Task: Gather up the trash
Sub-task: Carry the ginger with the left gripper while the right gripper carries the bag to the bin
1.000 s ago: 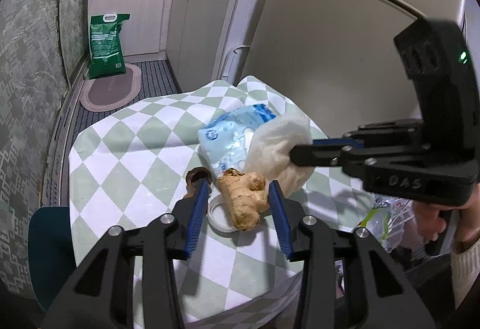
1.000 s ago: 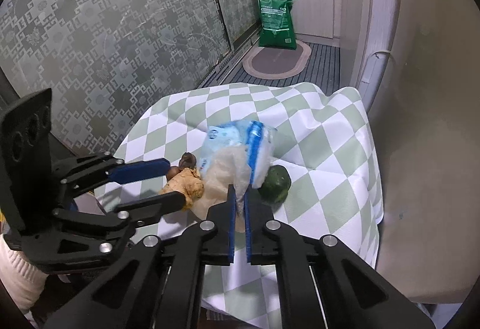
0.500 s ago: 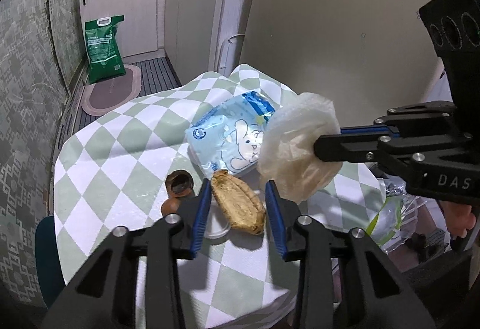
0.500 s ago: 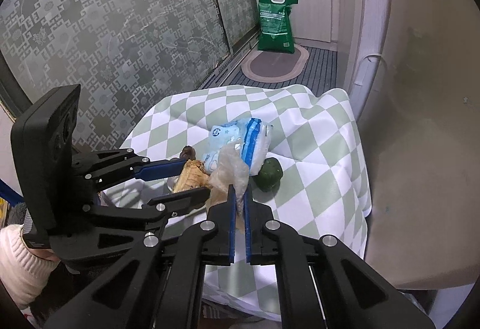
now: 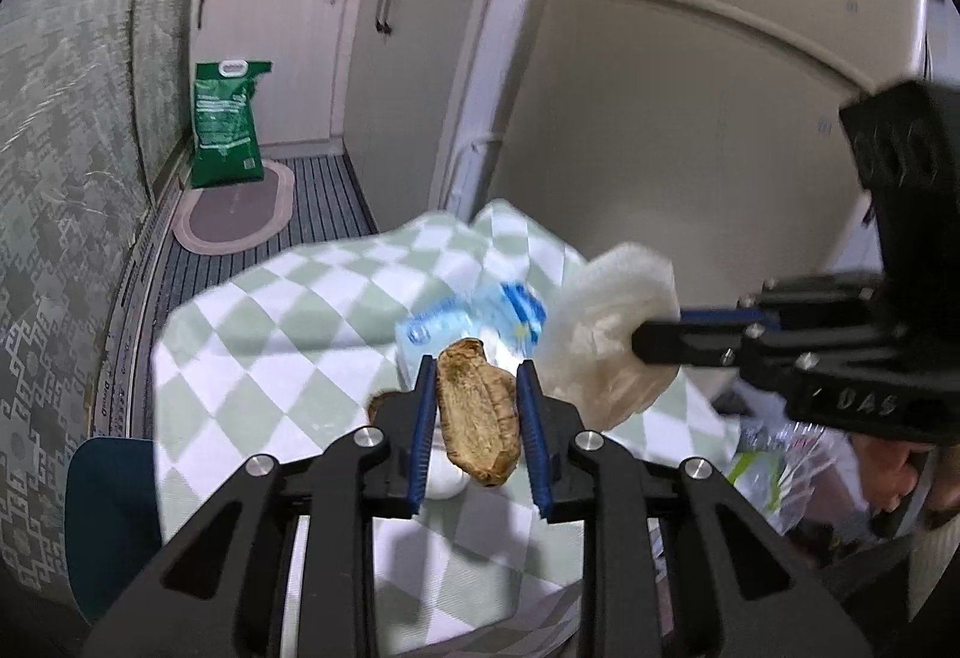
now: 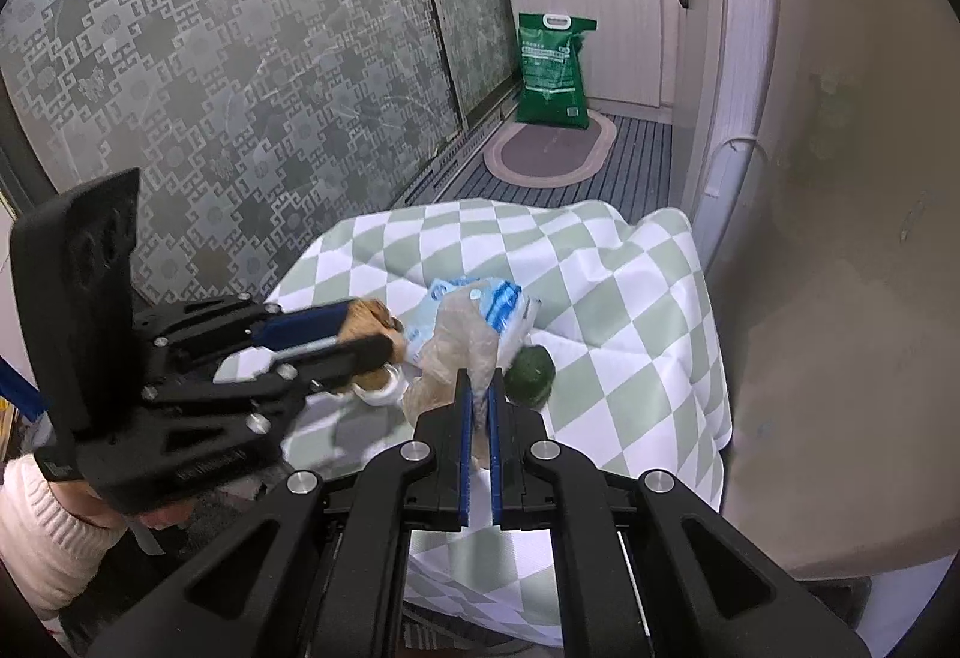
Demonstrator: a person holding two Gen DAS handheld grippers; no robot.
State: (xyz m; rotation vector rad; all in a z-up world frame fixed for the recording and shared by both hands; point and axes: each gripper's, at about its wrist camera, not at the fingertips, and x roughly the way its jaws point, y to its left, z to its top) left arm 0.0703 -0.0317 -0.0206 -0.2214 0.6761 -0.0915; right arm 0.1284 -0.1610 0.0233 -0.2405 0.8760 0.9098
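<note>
My left gripper (image 5: 474, 376) is shut on a brown piece of ginger (image 5: 477, 421) and holds it above the checkered table (image 5: 288, 322). It also shows in the right wrist view (image 6: 366, 334). My right gripper (image 6: 478, 379) is shut on a crumpled clear plastic bag (image 6: 459, 343), also lifted; the bag shows in the left wrist view (image 5: 606, 334). A blue and white wrapper (image 6: 489, 298) lies on the cloth behind. A white lid (image 6: 384, 388) and a green round item (image 6: 529, 367) lie on the table.
A bag with plastic trash (image 5: 774, 460) sits low at the right beside the table. A green sack (image 5: 227, 124) and an oval mat (image 5: 240, 208) are on the floor beyond. A large beige appliance (image 6: 840, 238) stands right of the table. A blue chair (image 5: 108, 508) is at left.
Both grippers have risen away from the table, the left carrying the ginger, the right carrying the plastic bag. The white lid stays on the table.
</note>
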